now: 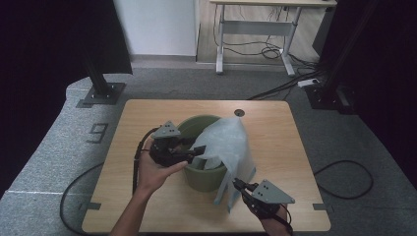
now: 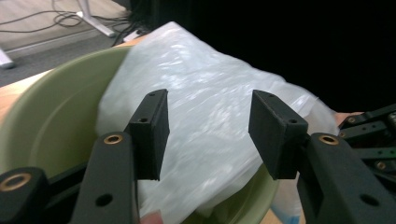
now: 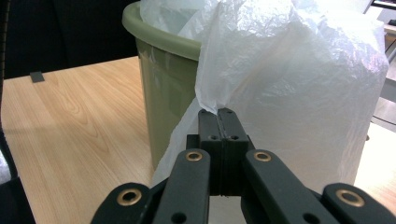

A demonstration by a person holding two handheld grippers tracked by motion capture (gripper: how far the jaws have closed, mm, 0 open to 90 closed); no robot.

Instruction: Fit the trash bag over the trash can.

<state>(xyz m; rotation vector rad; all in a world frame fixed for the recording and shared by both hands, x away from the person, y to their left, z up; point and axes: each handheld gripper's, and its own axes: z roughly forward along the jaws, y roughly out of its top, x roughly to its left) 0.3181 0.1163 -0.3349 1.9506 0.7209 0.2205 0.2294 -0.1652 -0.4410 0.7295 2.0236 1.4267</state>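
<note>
High view: green bin (image 1: 204,174) stands mid-table (image 1: 275,128), white plastic bag (image 1: 228,145) draped over its rim and down the near right side. Right gripper (image 1: 237,183) jaws clamped on a pinch of the bag's hanging film. Left gripper (image 1: 197,150) jaws apart, poised over the bin mouth facing the bag. Film looks thin, light, limp, likely slippery and tearable; best hold is a gathered fold at the edge.

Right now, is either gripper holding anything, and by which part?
The right gripper is shut on the white plastic bag, pinching a fold of its film hanging outside the green bin. The left gripper is open over the bag, holding nothing.
</note>
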